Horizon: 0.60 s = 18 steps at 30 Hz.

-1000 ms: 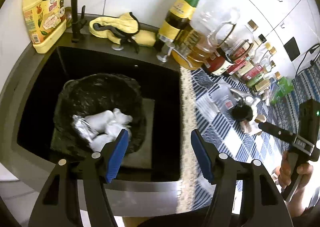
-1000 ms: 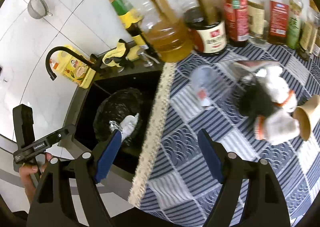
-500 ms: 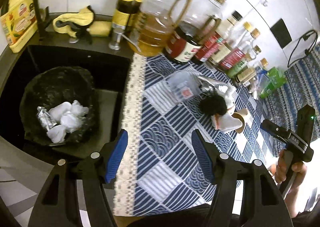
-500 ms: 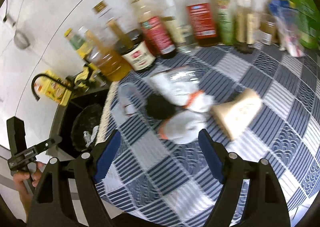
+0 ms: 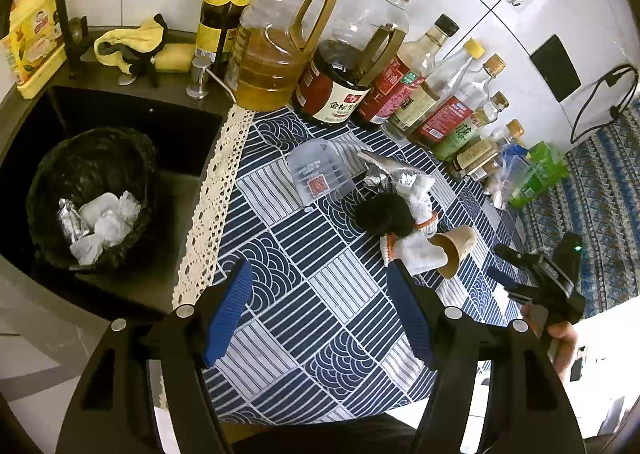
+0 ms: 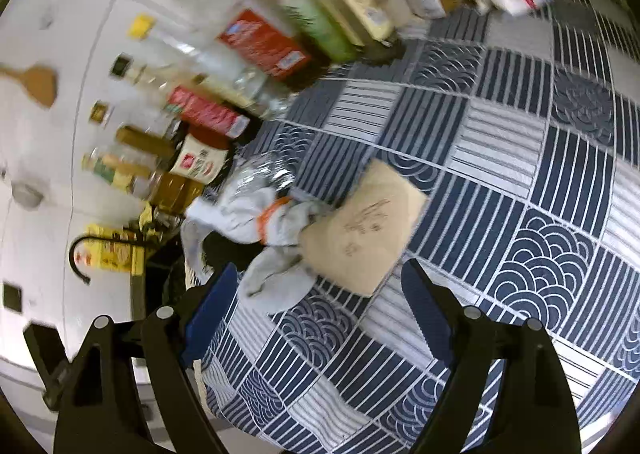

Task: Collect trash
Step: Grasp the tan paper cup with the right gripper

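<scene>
A paper cup (image 6: 362, 230) lies on its side on the checked cloth (image 6: 520, 158), touching gloves (image 6: 272, 222) and near foil (image 5: 390, 174). Bottles (image 5: 400, 82) line the wall. The right gripper (image 6: 316, 310) and left gripper (image 5: 320, 310) gape wide, empty. The bin (image 5: 92, 162) sits in the sink (image 5: 160, 122).

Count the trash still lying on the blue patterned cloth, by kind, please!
clear plastic cup: 1
crumpled foil wrapper: 1
black clump: 1
white gloves: 2
brown paper cup: 1
Total: 6
</scene>
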Tool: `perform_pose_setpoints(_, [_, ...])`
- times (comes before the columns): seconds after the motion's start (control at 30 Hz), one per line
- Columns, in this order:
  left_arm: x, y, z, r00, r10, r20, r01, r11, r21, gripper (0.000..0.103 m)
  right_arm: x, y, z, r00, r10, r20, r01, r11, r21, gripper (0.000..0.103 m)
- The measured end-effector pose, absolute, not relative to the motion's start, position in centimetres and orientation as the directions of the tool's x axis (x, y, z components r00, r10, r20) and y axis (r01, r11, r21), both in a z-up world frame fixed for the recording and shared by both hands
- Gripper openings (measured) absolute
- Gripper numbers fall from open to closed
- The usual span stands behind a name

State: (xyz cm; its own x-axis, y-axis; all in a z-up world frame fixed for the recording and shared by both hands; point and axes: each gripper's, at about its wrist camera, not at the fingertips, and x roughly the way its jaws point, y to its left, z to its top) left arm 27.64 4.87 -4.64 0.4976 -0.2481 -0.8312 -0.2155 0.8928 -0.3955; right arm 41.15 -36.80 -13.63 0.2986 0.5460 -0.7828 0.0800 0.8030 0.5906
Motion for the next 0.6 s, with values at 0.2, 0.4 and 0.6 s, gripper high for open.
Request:
perform_pose_setpoints(0.2, [27.0,3.7,-4.6,0.467,-0.217,-0.857,-0.235,0.904,-0.356,0.068,42.7,-38.7,-16.8,0.271,0.615,-0.741,0.21,0.713,0.669,0.083])
perform_pose_setpoints(0.4, [26.0,4.2,-5.0,0.449,-0.192,-0.873,-0.271,0.902,-0.338,0.068,44.2,-39.5,-18.8,0.258,0.636,-0.727,0.316,0.656,0.686,0.083])
perform_pose_setpoints(0.6, [25.4,5.1,-6.1,0.422,-0.184,-0.888,-0.305,0.893,-0.33,0.068,44.9,-39.6,-20.5,0.253,0.632,-0.732,0.376,0.633,0.677,0.083])
